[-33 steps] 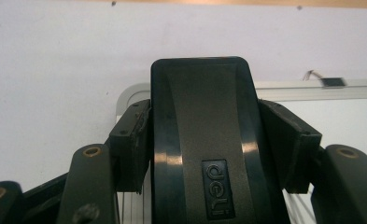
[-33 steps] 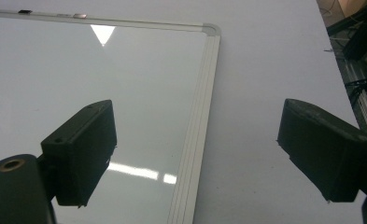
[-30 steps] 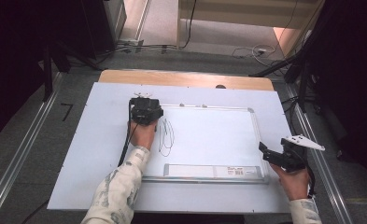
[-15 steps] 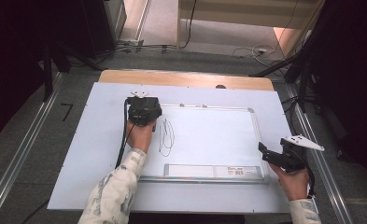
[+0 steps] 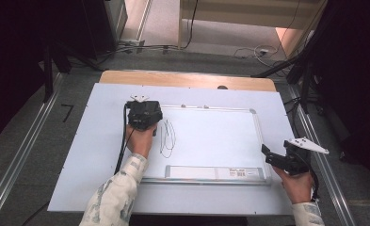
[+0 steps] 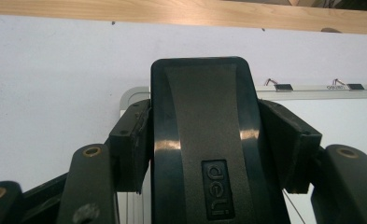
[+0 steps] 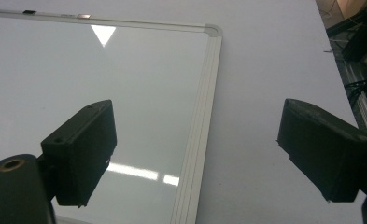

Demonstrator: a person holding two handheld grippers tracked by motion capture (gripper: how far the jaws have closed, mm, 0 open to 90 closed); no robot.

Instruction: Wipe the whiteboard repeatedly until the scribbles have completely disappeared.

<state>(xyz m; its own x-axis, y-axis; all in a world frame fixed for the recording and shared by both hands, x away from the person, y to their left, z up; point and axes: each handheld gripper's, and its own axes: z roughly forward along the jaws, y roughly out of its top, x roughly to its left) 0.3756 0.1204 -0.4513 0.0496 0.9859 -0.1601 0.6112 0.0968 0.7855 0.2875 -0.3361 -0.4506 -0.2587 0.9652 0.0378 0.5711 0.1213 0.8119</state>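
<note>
A white whiteboard (image 5: pixel 215 136) with a silver frame lies flat on the pale tabletop (image 5: pixel 93 150). Thin black scribbled loops (image 5: pixel 167 139) mark its left part. My left gripper (image 5: pixel 143 115) hovers at the board's far left corner, shut on a black whiteboard eraser (image 6: pixel 200 102) that stands between the jaws of the left gripper (image 6: pixel 213 144). My right gripper (image 5: pixel 277 159) is at the board's near right corner, open with nothing between its jaws. In the right gripper view, the right gripper (image 7: pixel 204 154) straddles the frame edge (image 7: pixel 202 121) of the whiteboard (image 7: pixel 102 93).
A white strip with a label (image 5: pixel 211 172) runs along the board's near edge. A wooden table edge (image 5: pixel 187 79) lies beyond the pale top. Metal rails (image 5: pixel 22 155) flank the table, and cables (image 5: pixel 248 51) lie on the floor behind.
My left gripper with the eraser has shifted slightly left near the board's far left corner. The right gripper has stayed put.
</note>
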